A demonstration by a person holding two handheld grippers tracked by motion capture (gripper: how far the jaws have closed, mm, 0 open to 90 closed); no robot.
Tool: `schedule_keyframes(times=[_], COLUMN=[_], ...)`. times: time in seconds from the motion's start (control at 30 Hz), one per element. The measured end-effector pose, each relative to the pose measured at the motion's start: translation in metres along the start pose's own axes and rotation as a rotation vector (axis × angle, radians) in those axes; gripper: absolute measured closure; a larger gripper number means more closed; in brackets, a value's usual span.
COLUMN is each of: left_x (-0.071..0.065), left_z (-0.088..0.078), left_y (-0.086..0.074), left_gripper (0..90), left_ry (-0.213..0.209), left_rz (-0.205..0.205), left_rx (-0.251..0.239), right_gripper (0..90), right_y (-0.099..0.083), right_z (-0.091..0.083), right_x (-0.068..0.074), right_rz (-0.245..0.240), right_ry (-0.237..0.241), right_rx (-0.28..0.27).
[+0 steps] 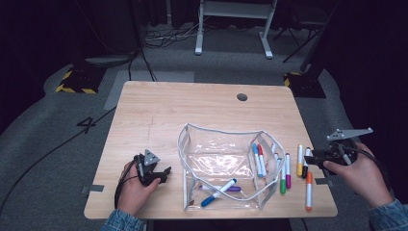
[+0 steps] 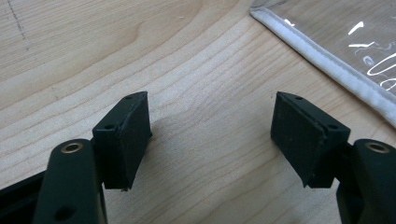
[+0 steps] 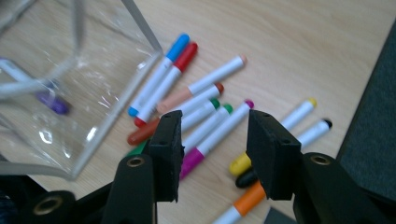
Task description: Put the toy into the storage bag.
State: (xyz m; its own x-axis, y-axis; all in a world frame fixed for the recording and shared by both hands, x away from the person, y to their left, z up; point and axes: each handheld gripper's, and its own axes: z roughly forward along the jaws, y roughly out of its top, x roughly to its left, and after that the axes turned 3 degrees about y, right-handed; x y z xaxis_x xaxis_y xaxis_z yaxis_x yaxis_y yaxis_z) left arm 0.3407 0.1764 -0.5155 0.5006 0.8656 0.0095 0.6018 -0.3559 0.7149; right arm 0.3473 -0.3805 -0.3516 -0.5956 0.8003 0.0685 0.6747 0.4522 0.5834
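Two tools with jaws apart and empty, right tool [image 3: 212, 149] hovering just above loose markers [image 3: 212, 140], clear pouch [image 3: 70, 93] to its left, left tool [image 2: 210, 135] low over bare table [image 2: 140, 56].

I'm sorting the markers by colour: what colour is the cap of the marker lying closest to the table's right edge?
Orange. The marker shows best in the high view.
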Motion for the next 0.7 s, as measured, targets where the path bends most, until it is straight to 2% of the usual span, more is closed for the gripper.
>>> schedule_keyframes(times=[0.2,0.37,0.57,0.7], left_x=[0.0,0.0,0.0,0.0], left_z=[0.0,0.0,0.0,0.0], left_y=[0.0,0.0,0.0,0.0], left_gripper=[29.1,29.1,29.1,29.2], left_ry=[0.0,0.0,0.0,0.001], left_rz=[0.001,0.0,0.001,0.0], left_rx=[0.0,0.0,0.0,0.0], right_gripper=[52.8,51.8,53.1,62.4], right_y=[-0.043,-0.075,-0.1,-0.108], right_z=[0.022,0.043,0.066,0.071], right_x=[-0.014,-0.021,-0.027,-0.031], right_rz=[0.09,0.133,0.173,0.214], right_ry=[-0.032,-0.018,-0.028,-0.052], right_rx=[0.069,0.128,0.185,0.194])
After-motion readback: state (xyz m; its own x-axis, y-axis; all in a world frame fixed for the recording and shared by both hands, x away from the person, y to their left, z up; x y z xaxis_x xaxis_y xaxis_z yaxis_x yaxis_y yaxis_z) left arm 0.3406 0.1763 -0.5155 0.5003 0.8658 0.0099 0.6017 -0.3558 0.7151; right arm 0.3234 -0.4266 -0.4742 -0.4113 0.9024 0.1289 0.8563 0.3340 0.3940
